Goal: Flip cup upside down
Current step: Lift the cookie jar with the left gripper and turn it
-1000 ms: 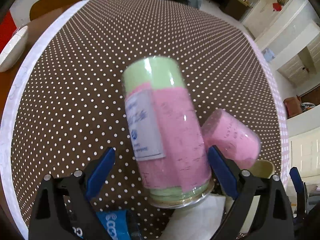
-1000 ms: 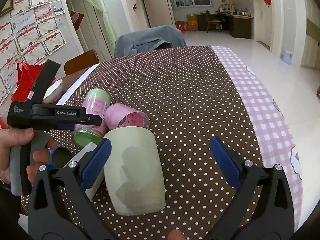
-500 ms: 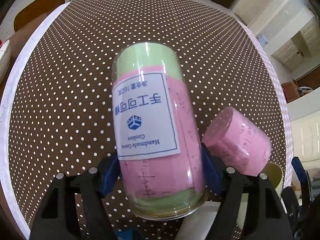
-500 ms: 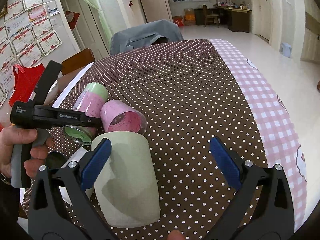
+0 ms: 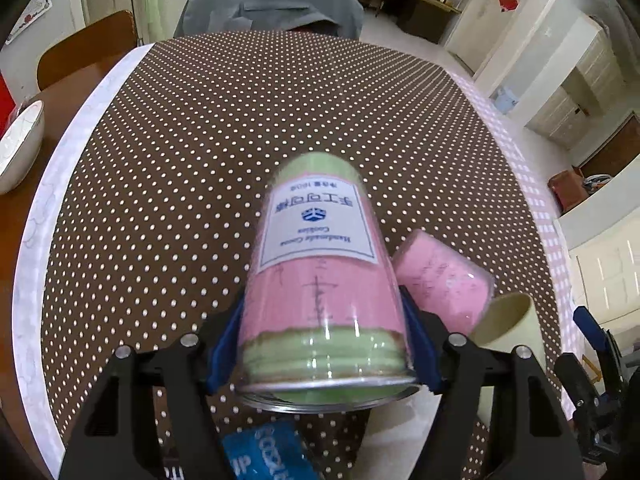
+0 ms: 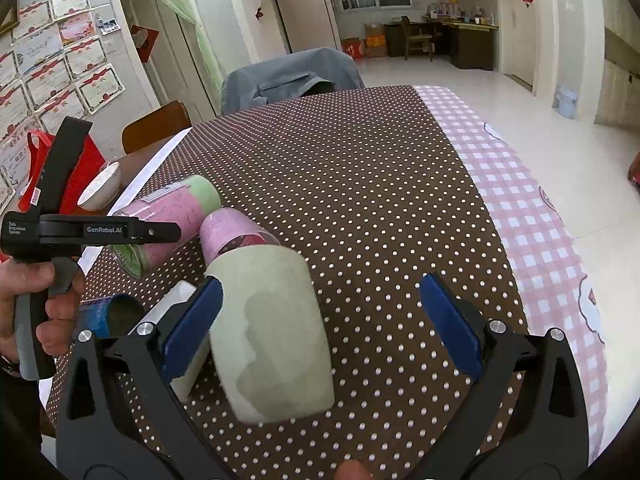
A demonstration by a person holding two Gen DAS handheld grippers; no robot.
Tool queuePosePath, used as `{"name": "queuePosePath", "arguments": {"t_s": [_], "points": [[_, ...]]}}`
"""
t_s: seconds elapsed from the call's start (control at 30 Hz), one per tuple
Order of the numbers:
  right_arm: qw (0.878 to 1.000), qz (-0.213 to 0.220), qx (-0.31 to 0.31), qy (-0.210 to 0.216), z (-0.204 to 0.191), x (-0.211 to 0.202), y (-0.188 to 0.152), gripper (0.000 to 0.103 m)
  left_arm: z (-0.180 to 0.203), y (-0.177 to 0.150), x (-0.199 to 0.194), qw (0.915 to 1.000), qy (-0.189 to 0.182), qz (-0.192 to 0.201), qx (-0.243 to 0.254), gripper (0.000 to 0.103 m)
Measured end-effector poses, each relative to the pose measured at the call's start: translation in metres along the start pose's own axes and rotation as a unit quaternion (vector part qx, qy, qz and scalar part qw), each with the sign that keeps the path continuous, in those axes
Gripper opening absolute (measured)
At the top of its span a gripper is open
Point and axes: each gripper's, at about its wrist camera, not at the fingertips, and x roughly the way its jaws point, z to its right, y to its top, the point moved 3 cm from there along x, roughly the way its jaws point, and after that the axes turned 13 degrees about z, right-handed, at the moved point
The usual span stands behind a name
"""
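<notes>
My left gripper [image 5: 322,340] is shut on a clear cup with pink and green filling and a white label [image 5: 320,280], held tilted off the dotted tablecloth; it also shows in the right wrist view [image 6: 168,220]. A second pink cup [image 5: 444,292] lies on its side to its right, also seen in the right wrist view [image 6: 232,232]. A pale green mug [image 6: 272,328] lies on the cloth between the fingers of my open right gripper [image 6: 320,320], close to the left pad; its rim shows in the left wrist view [image 5: 504,320].
The table has a brown dotted cloth [image 6: 360,184] and a pink checked cloth [image 6: 532,232] on the right. A white box [image 6: 180,320] and a blue roll [image 6: 108,316] lie near the front left. A white bowl [image 5: 16,148] sits at the left edge. Chairs [image 5: 276,4] stand at the far end.
My left gripper closed on the pink and green cup, lifted it and tipped it. The right gripper stayed open around the green mug and shifted slightly.
</notes>
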Motion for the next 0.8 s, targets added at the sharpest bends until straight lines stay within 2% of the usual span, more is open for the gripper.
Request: {"name": "queuePosePath", "arguments": {"t_s": [0.3, 0.47, 0.67, 0.8], "points": [[1.000, 0.019, -0.005, -0.004, -0.009, -0.032, -0.002, 0.097, 0.019, -0.016, -0.042, 0.9992, -0.018, 0.035, -0.003, 0.069], [0.999, 0.033, -0.010, -0.003, -0.014, -0.053, -0.003, 0.097, 0.023, -0.022, -0.081, 0.9969, -0.026, 0.075, -0.001, 0.069], [0.999, 0.052, -0.009, -0.003, -0.019, -0.080, -0.007, 0.097, 0.041, -0.055, -0.141, 0.9905, -0.067, 0.119, 0.013, 0.069], [0.998, 0.056, -0.009, -0.005, -0.020, -0.098, -0.020, 0.097, 0.053, -0.096, -0.172, 0.9855, -0.084, 0.145, 0.029, 0.069]]}}
